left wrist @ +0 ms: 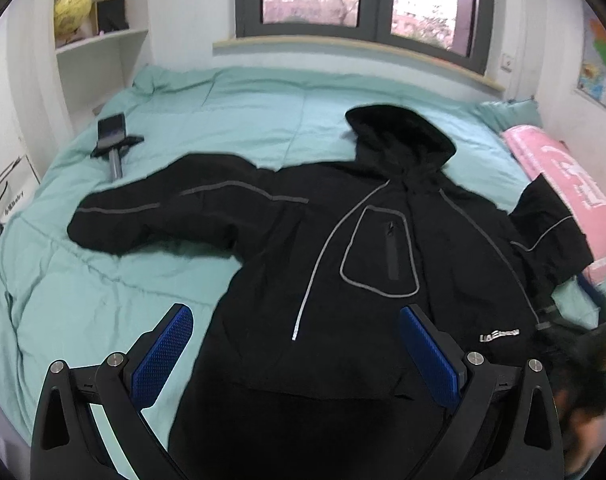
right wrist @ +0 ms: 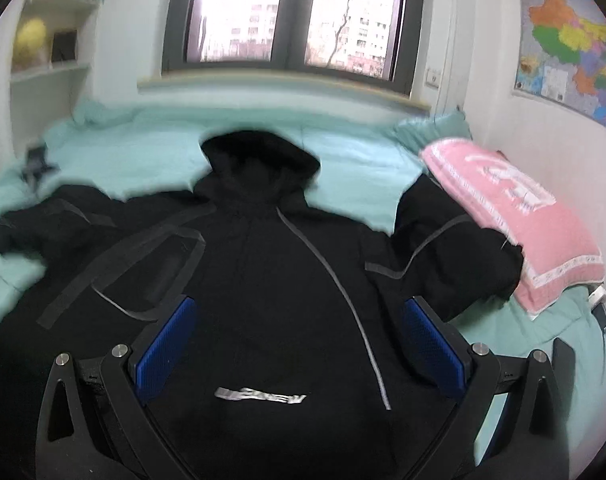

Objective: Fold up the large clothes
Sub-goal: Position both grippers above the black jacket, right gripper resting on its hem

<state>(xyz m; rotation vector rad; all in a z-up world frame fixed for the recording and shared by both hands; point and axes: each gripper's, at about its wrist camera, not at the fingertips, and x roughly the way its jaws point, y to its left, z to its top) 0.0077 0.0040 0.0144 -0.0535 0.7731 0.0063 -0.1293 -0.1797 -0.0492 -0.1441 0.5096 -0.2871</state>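
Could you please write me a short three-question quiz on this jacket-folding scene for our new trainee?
1. True or false: the jacket lies spread front-up on the bed.
2. What does the sleeve nearest the wall rest against? A) pillow B) phone stand C) shelf
3. Fill in: the left gripper and the right gripper are both ____, holding nothing.

Key: 1 true; 2 A; 3 open.
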